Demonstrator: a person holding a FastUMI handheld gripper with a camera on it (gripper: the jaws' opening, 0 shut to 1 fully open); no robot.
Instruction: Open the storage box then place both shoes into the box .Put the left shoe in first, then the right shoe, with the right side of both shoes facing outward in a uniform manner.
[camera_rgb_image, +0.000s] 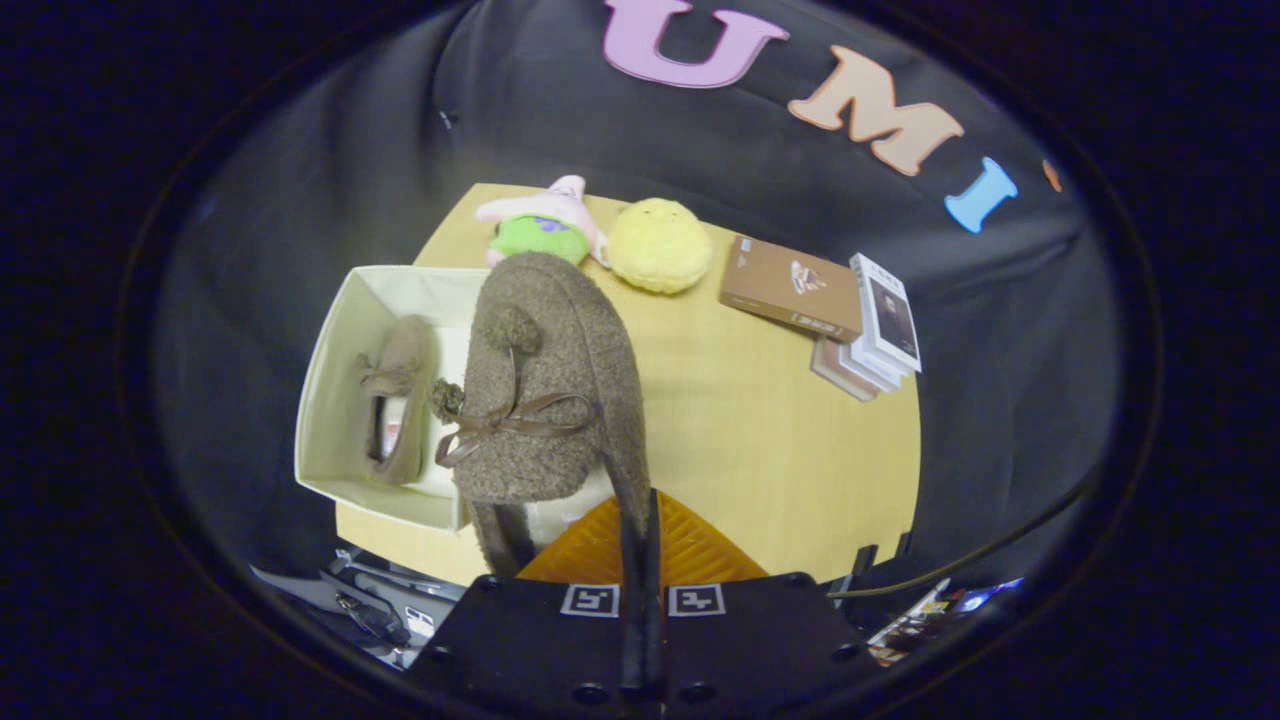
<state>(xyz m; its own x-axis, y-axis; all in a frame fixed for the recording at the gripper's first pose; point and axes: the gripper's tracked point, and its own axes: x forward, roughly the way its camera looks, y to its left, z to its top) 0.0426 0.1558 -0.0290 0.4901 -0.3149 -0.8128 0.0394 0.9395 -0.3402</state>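
My gripper (640, 520) is shut on the rim of a brown fuzzy shoe (555, 380), pinching its collar between both fingers (655, 545). The shoe hangs toe-away in front of the camera, its ribbon bow and pompoms showing on top. It sits above the right edge of the open cream storage box (330, 360). Inside the box the other brown shoe (400, 400) lies along the left half, toe pointing away. The held shoe hides the right part of the box.
The box rests on the left end of a light wooden table (780, 440). Beyond it lie a pink-and-green plush toy (540, 225) and a yellow plush ball (660, 245). A brown box (790, 288) and stacked books (885, 325) sit far right.
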